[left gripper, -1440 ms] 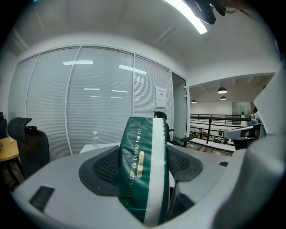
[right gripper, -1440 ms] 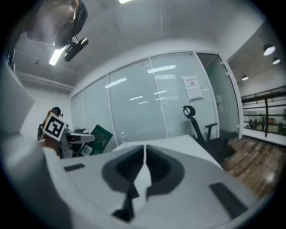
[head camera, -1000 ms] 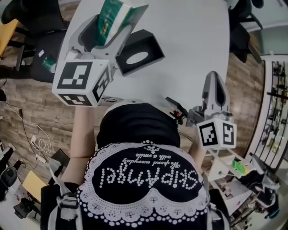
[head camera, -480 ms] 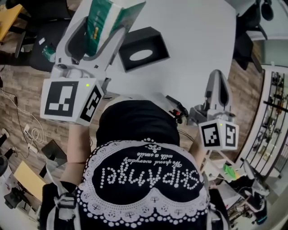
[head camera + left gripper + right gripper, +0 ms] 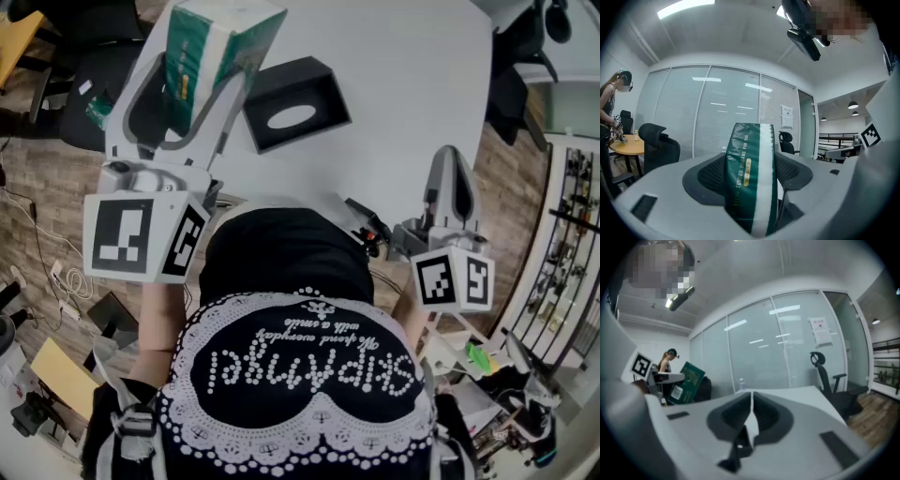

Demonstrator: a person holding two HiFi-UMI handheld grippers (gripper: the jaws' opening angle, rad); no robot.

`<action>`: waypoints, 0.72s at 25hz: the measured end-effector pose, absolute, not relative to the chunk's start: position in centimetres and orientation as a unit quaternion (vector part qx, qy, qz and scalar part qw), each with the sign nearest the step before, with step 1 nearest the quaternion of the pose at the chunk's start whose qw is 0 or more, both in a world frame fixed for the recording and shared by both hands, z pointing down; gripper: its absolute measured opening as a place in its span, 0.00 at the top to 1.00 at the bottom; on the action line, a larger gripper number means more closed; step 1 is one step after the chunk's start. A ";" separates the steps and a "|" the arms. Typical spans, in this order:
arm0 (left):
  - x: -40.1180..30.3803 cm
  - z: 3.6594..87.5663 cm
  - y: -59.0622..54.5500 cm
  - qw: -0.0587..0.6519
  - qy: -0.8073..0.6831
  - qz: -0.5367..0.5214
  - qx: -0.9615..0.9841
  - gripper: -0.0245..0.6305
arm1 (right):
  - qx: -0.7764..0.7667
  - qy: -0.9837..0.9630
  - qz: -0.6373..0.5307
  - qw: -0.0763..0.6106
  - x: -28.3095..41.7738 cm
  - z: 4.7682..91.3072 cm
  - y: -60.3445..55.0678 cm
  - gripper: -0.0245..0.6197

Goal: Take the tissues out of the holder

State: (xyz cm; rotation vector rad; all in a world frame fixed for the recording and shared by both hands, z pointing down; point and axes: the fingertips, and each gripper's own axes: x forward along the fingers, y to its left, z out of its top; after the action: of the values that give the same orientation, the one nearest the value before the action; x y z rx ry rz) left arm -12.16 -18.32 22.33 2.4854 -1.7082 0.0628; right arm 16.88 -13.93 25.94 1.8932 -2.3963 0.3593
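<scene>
Over the white table (image 5: 403, 84), left gripper (image 5: 202, 70) grasps the tissue pack (image 5: 220, 37); right gripper (image 5: 450, 161) clenched empty.

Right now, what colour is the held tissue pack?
The tissue pack is dark green with a white stripe, clearest in the left gripper view.

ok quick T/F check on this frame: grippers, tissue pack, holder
1. The left gripper is clamped on the green tissue pack. True.
2. The tissue pack sits inside the black holder. False: it is out of the holder, held up between the left gripper's jaws.
3. The right gripper has its jaws wide apart. False: they are together with nothing between them.
4. The holder stands on the white table. True.
</scene>
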 end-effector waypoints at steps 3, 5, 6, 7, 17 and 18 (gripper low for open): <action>-12.0 22.5 -18.2 0.067 -0.564 0.019 0.823 0.44 | 0.617 -0.777 0.119 0.031 16.9 26.1 -13.9 0.91; -11.8 22.6 -18.1 0.069 -0.563 0.017 0.823 0.44 | 0.617 -0.778 0.119 0.031 16.9 26.1 -13.8 0.91; -11.7 22.6 -18.1 0.069 -0.563 0.017 0.823 0.44 | 0.617 -0.778 0.119 0.030 17.0 26.1 -13.8 0.91; -11.7 22.6 -18.1 0.069 -0.563 0.017 0.824 0.44 | 0.617 -0.777 0.119 0.029 17.0 26.1 -13.8 0.91; -10.9 23.2 -17.8 0.069 -0.561 0.023 0.825 0.44 | 0.620 -0.775 0.122 0.033 17.5 26.0 -14.0 0.91; -10.9 23.2 -17.8 0.068 -0.560 0.024 0.825 0.44 | 0.620 -0.774 0.122 0.032 17.5 26.0 -14.0 0.91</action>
State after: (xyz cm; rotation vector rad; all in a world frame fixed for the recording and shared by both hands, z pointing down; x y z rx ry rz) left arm -10.92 -17.78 23.20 2.4864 -1.6869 0.0713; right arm 17.47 -13.96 25.97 1.9106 -2.3841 0.3743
